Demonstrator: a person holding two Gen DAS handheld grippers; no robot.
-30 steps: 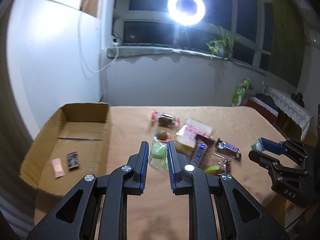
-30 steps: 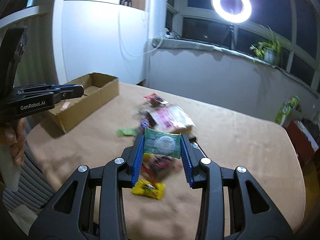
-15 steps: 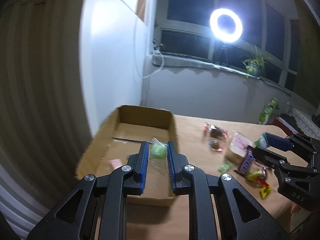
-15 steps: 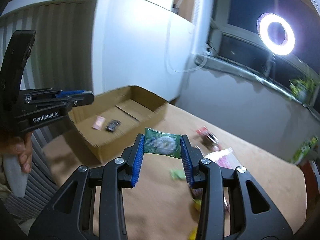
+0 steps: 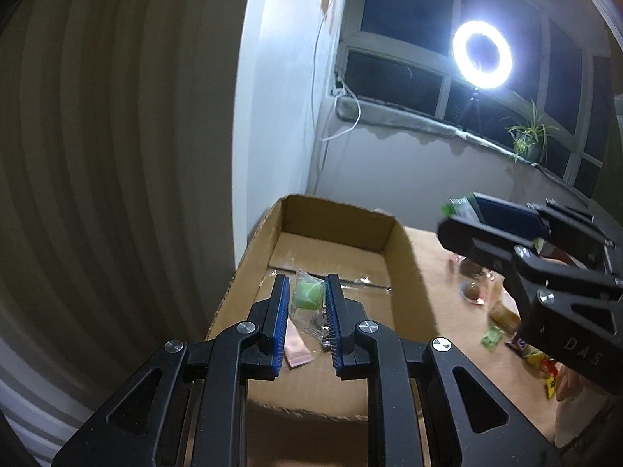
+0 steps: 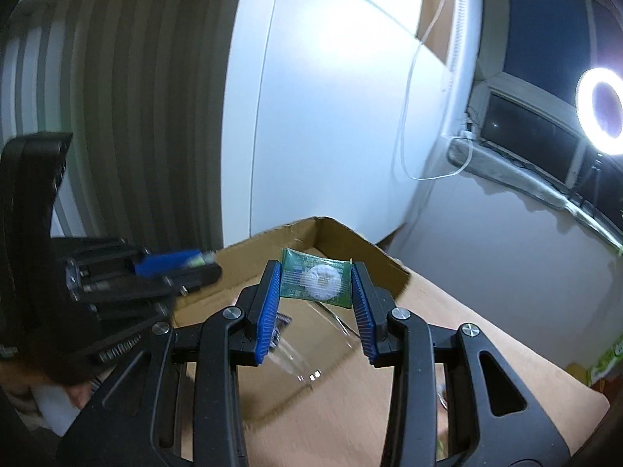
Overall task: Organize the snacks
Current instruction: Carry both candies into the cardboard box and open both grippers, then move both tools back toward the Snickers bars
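Left gripper (image 5: 307, 299) is clamped on a clear-wrapped green sweet (image 5: 308, 296) above the corrugated cardboard box (image 5: 405, 268); "DAS" is read on the right gripper (image 5: 502, 216).

Right gripper (image 6: 316, 281) is clamped on a glossy green packet (image 6: 317, 282) over the box (image 6: 249, 251); lettering on the blurred left gripper (image 6: 183, 268) is unreadable.

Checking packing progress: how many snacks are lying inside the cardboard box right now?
2 visible in the cardboard box: a pink packet on the floor near the front wall, and a dark packet beside it. The gripper fingers may hide others.
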